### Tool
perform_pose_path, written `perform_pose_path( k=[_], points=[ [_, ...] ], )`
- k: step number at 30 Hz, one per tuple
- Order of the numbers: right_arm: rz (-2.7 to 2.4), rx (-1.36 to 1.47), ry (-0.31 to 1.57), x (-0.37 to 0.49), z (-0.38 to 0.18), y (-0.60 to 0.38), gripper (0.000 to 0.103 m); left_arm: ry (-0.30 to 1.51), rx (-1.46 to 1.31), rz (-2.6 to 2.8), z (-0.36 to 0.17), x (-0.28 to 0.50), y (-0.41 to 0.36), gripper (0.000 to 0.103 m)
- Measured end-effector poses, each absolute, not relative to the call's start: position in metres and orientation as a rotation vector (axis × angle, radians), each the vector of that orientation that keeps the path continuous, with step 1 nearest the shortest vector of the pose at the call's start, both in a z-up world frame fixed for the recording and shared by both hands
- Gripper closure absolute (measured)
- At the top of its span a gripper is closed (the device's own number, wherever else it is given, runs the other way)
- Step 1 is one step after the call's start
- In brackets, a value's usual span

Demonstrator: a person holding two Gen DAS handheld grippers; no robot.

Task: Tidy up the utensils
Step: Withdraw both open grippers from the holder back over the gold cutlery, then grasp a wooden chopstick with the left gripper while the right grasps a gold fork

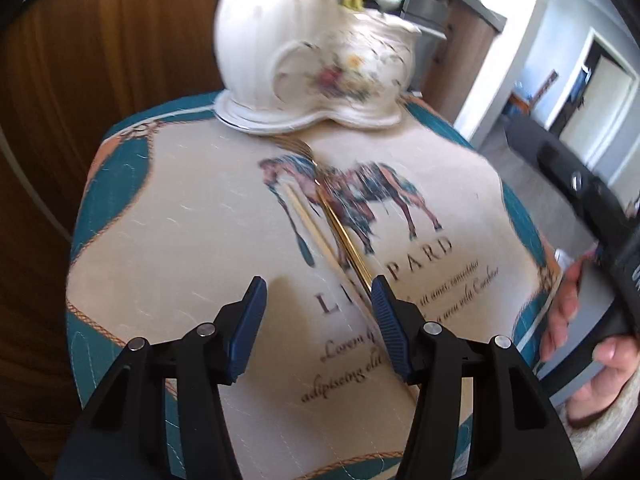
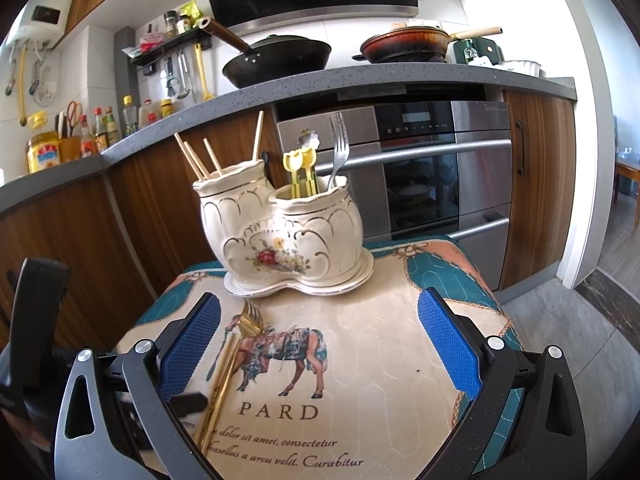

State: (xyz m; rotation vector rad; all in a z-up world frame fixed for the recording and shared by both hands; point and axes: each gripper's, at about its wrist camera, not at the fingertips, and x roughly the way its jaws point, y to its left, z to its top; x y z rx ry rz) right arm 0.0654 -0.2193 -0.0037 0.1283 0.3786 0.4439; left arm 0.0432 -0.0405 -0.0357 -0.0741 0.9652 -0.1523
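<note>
The two-pot ceramic holder [image 2: 286,236] stands at the mat's [image 2: 384,344] far edge: chopsticks [image 2: 200,158] in its left pot, a steel fork [image 2: 338,152] and yellow utensils [image 2: 302,174] in its right. A slim gold fork [image 2: 236,356] and one chopstick [image 1: 310,224] lie mid-mat, tines toward the holder. Left gripper [image 1: 318,320] and right gripper [image 2: 320,344] both gape, holding nothing.

Bright daylight, motion-blurred left view, fisheye edges

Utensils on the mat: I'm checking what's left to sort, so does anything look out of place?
Yes. A gold fork and a wooden chopstick lie loose on the mat before the ceramic holder, while other chopsticks and a silver fork stand inside it. Both tongs are open, holding nothing.
</note>
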Motion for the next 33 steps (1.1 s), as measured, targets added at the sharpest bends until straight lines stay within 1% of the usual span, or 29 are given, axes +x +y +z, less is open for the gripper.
perform_pose_path(
  k=[10, 14, 16, 17, 18, 21, 26, 28, 29, 30, 33],
  points=[
    [0.442, 0.138, 0.385, 0.067, -0.004, -0.220, 0.005, 0.977, -0.016, -0.125, -0.038, 0.045, -0.046, 0.048],
    [0.446, 0.120, 0.386, 0.066, -0.005, -0.218, 0.005, 0.969, 0.045, -0.112, -0.040, 0.048, -0.053, 0.050],
    [0.444, 0.118, 0.385, 0.065, -0.005, -0.219, 0.005, 0.972, 0.065, -0.138, -0.039, 0.047, -0.053, 0.062],
    [0.444, 0.120, 0.386, 0.065, -0.005, -0.219, 0.005, 0.977, 0.066, -0.153, -0.038, 0.048, -0.053, 0.072],
    [0.442, 0.124, 0.388, 0.066, -0.005, -0.221, 0.005, 0.987, 0.080, -0.164, -0.037, 0.048, -0.051, 0.088],
    [0.436, 0.132, 0.394, 0.067, -0.006, -0.222, 0.005, 0.997, 0.123, -0.165, -0.035, 0.044, -0.043, 0.092],
    [0.447, 0.119, 0.410, 0.068, -0.007, -0.217, 0.005, 1.026, 0.121, -0.146, -0.035, 0.041, -0.021, 0.091],
    [0.459, 0.119, 0.424, 0.068, -0.008, -0.214, 0.005, 1.036, 0.110, -0.122, -0.035, 0.045, -0.011, 0.079],
    [0.469, 0.122, 0.437, 0.069, -0.009, -0.211, 0.005, 1.036, 0.097, -0.118, -0.034, 0.047, -0.008, 0.066],
    [0.474, 0.122, 0.444, 0.069, -0.009, -0.210, 0.005, 1.032, 0.084, -0.116, -0.033, 0.050, -0.005, 0.059],
    [0.483, 0.095, 0.460, 0.069, -0.011, -0.201, 0.005, 1.029, 0.063, -0.093, -0.034, 0.061, 0.000, 0.059]
  ],
)
